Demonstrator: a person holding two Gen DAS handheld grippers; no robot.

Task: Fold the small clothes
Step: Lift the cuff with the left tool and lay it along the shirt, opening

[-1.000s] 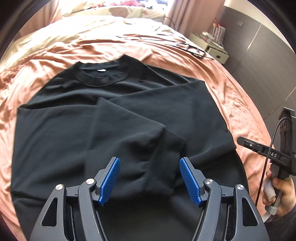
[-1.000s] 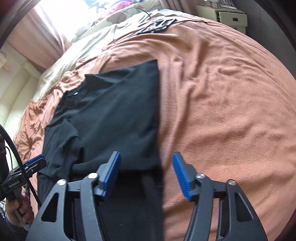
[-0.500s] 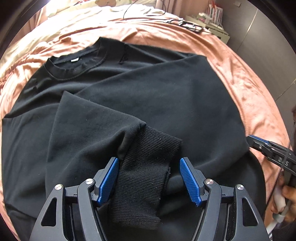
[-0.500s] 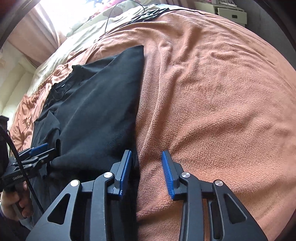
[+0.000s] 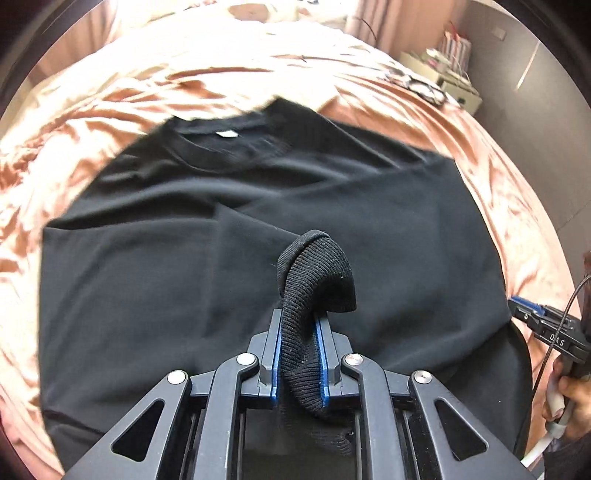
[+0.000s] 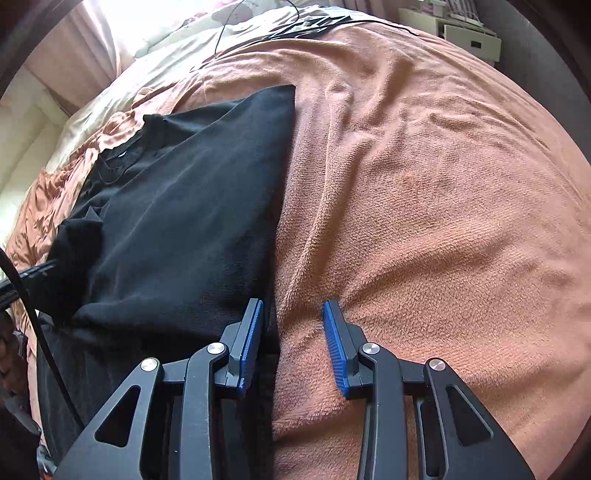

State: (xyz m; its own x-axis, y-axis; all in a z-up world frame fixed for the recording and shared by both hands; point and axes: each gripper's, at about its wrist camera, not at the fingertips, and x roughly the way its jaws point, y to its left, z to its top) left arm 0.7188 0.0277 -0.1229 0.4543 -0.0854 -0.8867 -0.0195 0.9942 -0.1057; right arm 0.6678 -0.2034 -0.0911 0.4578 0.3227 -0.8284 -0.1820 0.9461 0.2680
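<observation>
A black sweater [image 5: 166, 258] lies spread on the bed, collar at the far side, one sleeve folded across its front. My left gripper [image 5: 298, 317] is shut on that sleeve's ribbed cuff [image 5: 317, 269], which curls up above the fingertips. In the right wrist view the sweater [image 6: 192, 206] fills the left half. My right gripper [image 6: 293, 306] stands open low over the sweater's right edge, with the hem edge and blanket between its fingers, nothing clamped. The right gripper [image 5: 546, 328] also shows at the left wrist view's right border, held by a hand [image 5: 569, 398].
An orange-brown blanket [image 6: 424, 184] covers the bed, with cream bedding [image 5: 184, 48] at the far end. Black cables [image 6: 303, 26] lie on the far part of the bed. A white drawer unit [image 6: 469, 37] stands past the bed against a dark wall.
My left gripper has shut on the sleeve cuff and raised it off the sweater. My right gripper's gap narrowed from a second ago and it has settled at the sweater's right edge.
</observation>
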